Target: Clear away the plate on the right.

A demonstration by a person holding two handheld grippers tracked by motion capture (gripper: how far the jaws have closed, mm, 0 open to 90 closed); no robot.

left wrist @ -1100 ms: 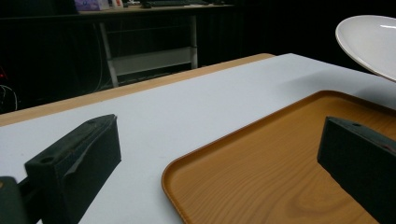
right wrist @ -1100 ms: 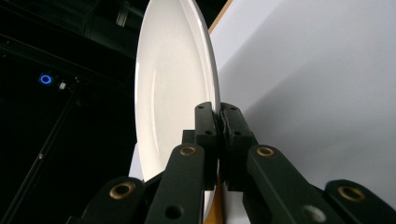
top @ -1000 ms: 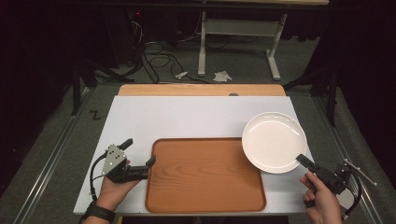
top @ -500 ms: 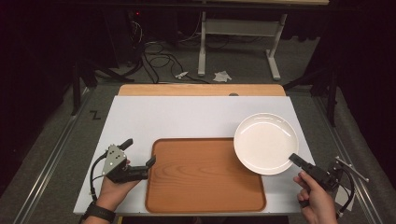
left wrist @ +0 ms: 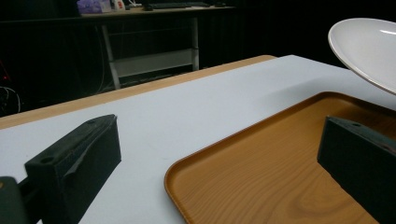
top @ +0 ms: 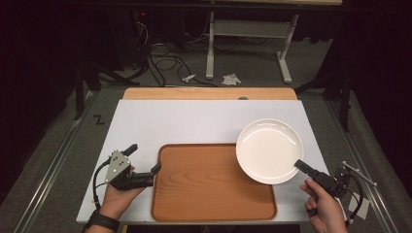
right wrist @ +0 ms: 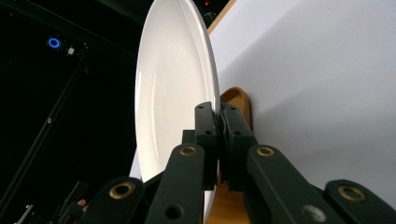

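The right tongs (top: 300, 166) are clamped on the near rim of the plate (top: 269, 149); in the right gripper view the two jaws press together with the thin white rim pinched between them. The plate hangs above the surface (top: 194, 124), over the right far corner of the tray (top: 214, 182) and the white top beside it; in the left gripper view it floats clear of the tray, tilted, with its far side higher. The right hand (top: 323, 209) grips the tool from the lower right edge of the high view.

The left tongs (top: 144, 158) stand wide apart and hold nothing. One jaw lies over the white surface, the other reaches just over the tray's left rim; in the left gripper view the tray's rounded corner sits between the jaws, and whether they touch it I cannot tell. The left hand (top: 116, 196) rests at the near left of the surface.

Count: one plate, white and bare; one tray, wood-coloured, bare; two tongs, one per hand. The surface has a white top with a wooden strip (top: 209, 93) along its far edge.
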